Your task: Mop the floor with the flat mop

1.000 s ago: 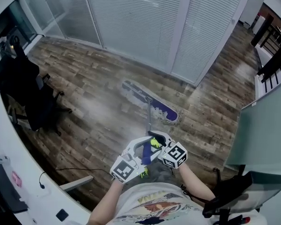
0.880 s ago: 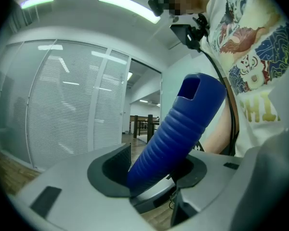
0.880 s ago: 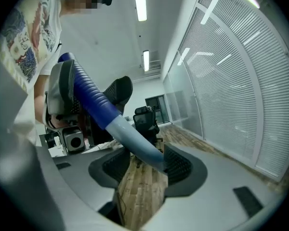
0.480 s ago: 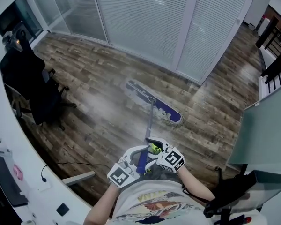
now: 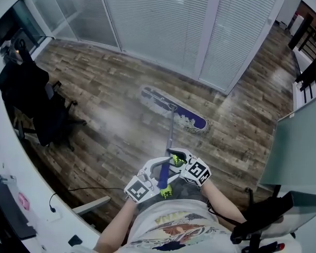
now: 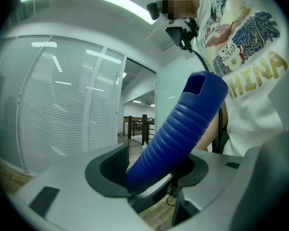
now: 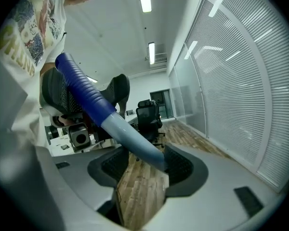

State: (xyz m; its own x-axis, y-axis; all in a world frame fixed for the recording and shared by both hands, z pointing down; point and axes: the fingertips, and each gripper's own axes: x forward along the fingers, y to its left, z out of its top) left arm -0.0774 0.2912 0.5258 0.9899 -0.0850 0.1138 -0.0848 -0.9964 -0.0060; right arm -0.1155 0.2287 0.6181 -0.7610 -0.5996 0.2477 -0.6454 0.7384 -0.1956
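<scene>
The flat mop head [image 5: 174,109], blue with white fringe, lies on the wood floor in the head view. Its pole [image 5: 170,133] runs back to my hands near my body. My left gripper [image 5: 159,177] holds the blue ribbed grip [image 6: 176,134], which fills the space between the pads of that gripper [image 6: 149,170]; its jaws are opening. My right gripper [image 5: 175,159] sits higher up the pole. In the right gripper view the pale pole [image 7: 130,136] leans on one pad of that gripper [image 7: 142,167], floor shows beside it, and the jaws are opening.
A black office chair [image 5: 37,104] stands at the left by a curved white desk [image 5: 10,194], with a cable [image 5: 79,191] on the floor. Glass walls with white blinds [image 5: 163,25] close off the far side. A dark chair [image 5: 263,217] and a partition [image 5: 300,141] are at the right.
The mop head has slid slightly farther from me and to the right. Both grippers stay on the handle and sit a little lower.
</scene>
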